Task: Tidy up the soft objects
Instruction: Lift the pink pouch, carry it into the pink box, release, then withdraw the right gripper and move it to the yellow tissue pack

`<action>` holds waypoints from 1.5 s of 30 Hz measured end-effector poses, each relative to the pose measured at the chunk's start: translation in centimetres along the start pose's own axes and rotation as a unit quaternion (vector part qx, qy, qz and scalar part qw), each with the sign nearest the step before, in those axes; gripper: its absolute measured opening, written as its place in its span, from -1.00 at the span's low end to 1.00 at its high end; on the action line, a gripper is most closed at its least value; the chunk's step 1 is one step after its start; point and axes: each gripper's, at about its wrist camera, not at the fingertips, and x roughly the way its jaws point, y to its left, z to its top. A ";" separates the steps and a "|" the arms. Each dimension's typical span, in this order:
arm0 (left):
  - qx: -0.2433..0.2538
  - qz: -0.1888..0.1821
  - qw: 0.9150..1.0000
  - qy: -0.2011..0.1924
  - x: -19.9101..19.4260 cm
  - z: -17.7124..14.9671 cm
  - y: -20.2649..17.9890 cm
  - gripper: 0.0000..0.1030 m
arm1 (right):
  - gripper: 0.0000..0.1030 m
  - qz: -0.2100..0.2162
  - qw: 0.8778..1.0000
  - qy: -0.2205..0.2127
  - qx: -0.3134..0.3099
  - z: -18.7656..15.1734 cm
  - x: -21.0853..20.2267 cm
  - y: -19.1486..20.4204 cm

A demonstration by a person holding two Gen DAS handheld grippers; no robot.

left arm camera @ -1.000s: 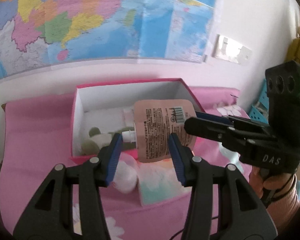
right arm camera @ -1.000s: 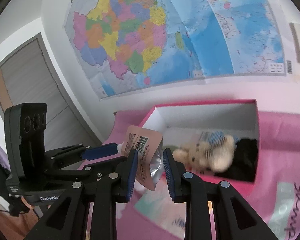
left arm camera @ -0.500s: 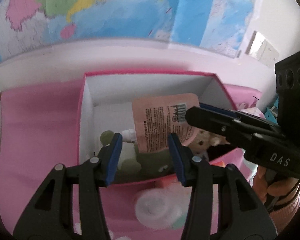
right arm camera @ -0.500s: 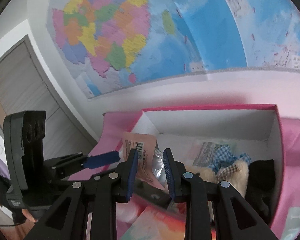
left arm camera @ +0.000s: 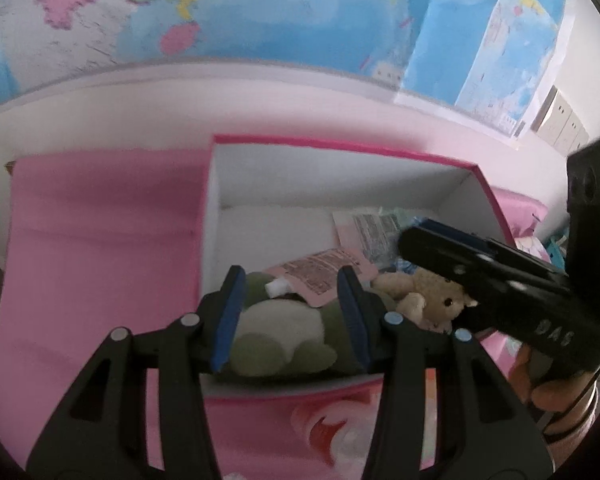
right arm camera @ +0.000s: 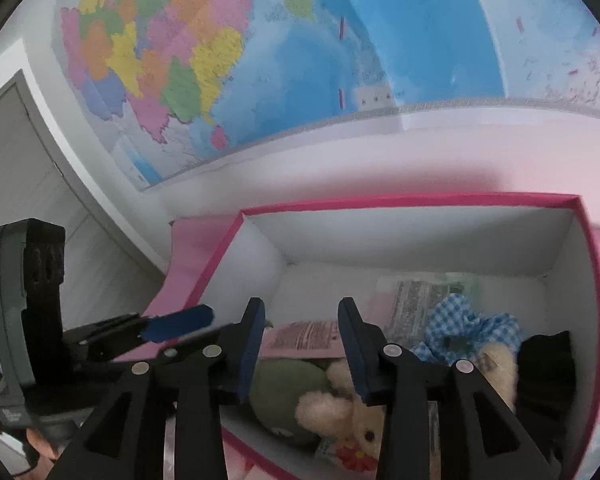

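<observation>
I hold one hand-held gripper in each hand above the box (right arm camera: pixel 436 200), which stands on a pink cloth (left arm camera: pixel 100 240) before the wall with the map (right arm camera: pixel 260 60). The right hand-held gripper (right arm camera: pixel 302 344) is opening its jaws now, and nothing is pinched between them; the pouch (right arm camera: pixel 304 334) lies below, flat on the floor of the box near its left wall. The left hand-held gripper (left arm camera: pixel 290 314) stands spread and holds nothing; between its fingers I see only the green plush (left arm camera: pixel 284 332) deep in the box.

I judge that the task is well along. In the box are already the pouch, the green plush at the near left corner, a cream bear (right arm camera: pixel 356 412) at the near wall, a blue checked scrunchie (right arm camera: pixel 456 320), something black (right arm camera: pixel 548 368) at the right wall, and a flat packet (left arm camera: pixel 370 226) toward the far wall. Outside, on the cloth in front of the near wall, at least one pale round thing (left arm camera: pixel 340 428) is left, blurred, so I cannot say what it is.

For writing: the other gripper's body shows "DAS" (left arm camera: pixel 552 332). The pouch and the packet carry printed text, but too small to read. The map's labels are also blurred.
</observation>
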 end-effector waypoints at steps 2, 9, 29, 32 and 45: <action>0.005 -0.002 1.000 -0.016 -1.4 -0.7 0.1 -0.04 | -0.23 0.013 1.000 -0.009 -0.001 -0.5 -1.5 0.0; 0.050 -0.021 0.997 -0.057 -8.0 -6.0 0.6 -0.02 | -0.11 0.066 0.997 -0.027 -0.038 -3.7 -8.0 1.6; 0.058 -0.056 0.995 0.063 -12.2 -22.9 2.2 0.02 | -0.09 0.193 0.963 0.168 -0.084 -19.4 -8.8 7.6; 0.044 -0.062 0.994 0.073 -12.7 -24.3 2.8 0.02 | -0.09 0.211 0.953 0.200 -0.088 -21.5 -7.9 8.7; 0.004 -0.117 0.987 0.108 -12.7 -26.7 3.6 -0.16 | -0.27 0.252 0.933 0.247 -0.064 -25.9 -5.1 10.8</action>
